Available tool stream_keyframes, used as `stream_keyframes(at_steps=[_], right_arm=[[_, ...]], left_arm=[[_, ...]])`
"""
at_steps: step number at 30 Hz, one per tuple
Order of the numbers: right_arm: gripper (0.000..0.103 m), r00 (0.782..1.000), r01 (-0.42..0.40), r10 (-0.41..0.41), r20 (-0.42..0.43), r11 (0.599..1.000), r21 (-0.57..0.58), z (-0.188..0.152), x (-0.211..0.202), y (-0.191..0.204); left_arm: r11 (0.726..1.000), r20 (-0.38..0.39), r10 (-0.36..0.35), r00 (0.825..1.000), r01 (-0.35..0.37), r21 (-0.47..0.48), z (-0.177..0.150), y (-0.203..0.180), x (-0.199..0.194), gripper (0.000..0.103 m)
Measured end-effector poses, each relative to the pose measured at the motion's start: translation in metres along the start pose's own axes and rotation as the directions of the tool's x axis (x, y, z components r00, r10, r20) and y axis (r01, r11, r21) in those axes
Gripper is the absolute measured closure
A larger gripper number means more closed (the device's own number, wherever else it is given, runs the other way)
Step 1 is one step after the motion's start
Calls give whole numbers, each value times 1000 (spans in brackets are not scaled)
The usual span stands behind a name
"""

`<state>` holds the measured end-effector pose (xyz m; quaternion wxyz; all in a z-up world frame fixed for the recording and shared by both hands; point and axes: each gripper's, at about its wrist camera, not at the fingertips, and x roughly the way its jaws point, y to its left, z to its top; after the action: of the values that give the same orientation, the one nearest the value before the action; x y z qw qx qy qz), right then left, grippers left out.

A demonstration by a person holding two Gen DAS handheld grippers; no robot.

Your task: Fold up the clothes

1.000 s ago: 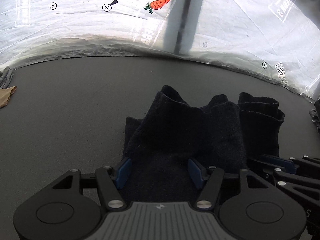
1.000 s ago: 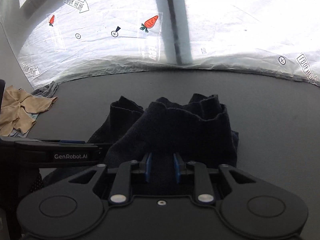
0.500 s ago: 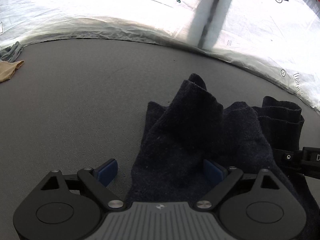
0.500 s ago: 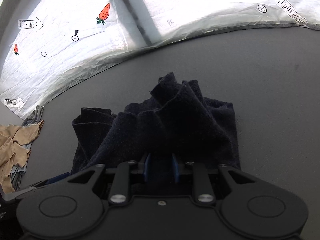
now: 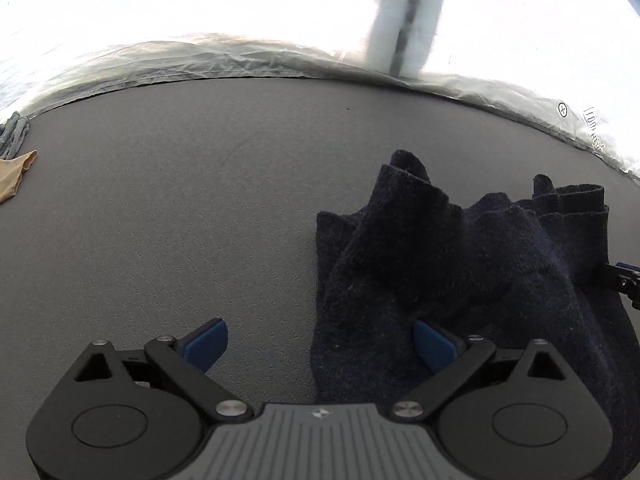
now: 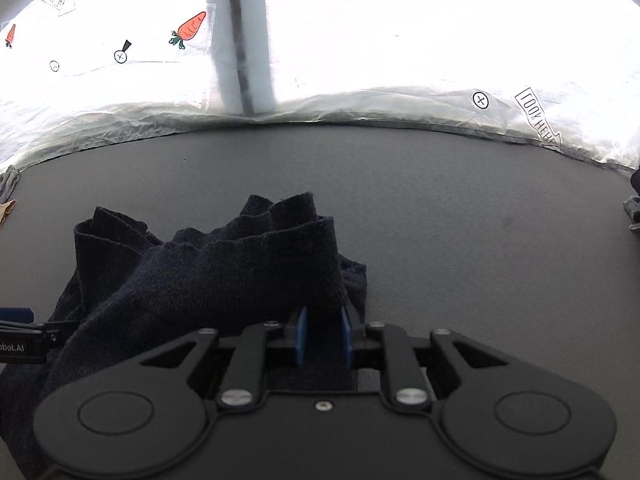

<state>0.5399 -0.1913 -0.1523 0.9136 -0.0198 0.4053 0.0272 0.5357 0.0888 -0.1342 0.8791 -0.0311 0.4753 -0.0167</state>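
The dark knitted garment (image 5: pixel 460 280) lies bunched on the grey tabletop (image 5: pixel 180 220), and the two grippers stand in very different relations to it. The left gripper (image 5: pixel 320 344) is spread wide and its jaws are opening: its left pad (image 5: pixel 206 342) sits over bare tabletop, its right pad (image 5: pixel 434 344) against the cloth, with only the garment's near left edge reaching into the gap — nothing is pinched there. The bulk of the fabric lies ahead and to the right of this gripper.

The right gripper (image 6: pixel 323 334) has the cloth directly in front of it and between its pads, which stand narrow; its jaws are opening too, and whether the pads press on the fabric at this instant I cannot tell. From it the garment humps up ahead and spreads away to the left, toward the other gripper's finger (image 6: pixel 24 342) at the frame edge.

The heap's longer run seems to go across, from one gripper to the other. Judging by that, the right gripper is the nearer to a usable edge — the left would have to shift rightward to take hold.
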Motion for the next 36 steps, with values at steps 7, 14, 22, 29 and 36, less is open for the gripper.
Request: stream_keyframes(at_steps=[7, 14, 22, 29, 36], right_arm=[[49, 994, -90, 98, -52, 987, 134, -8, 15, -25], [38, 982, -157, 176, -75, 966, 207, -10, 33, -40], [27, 957, -252, 277, -81, 939, 235, -3, 50, -47], [29, 950, -288, 306, -67, 937, 196, 7, 60, -33], [67, 944, -315, 325, -61, 939, 139, 13, 49, -17]], left_arm=[[995, -37, -104, 994, 104, -4, 14, 7, 17, 5], [966, -24, -238, 971, 234, -110, 25, 24, 32, 4], [932, 27, -330, 943, 331, -150, 33, 26, 44, 3], [910, 59, -383, 922, 387, -149, 36, 16, 51, 20], [901, 106, -381, 918, 395, -180, 24, 11, 33, 70]])
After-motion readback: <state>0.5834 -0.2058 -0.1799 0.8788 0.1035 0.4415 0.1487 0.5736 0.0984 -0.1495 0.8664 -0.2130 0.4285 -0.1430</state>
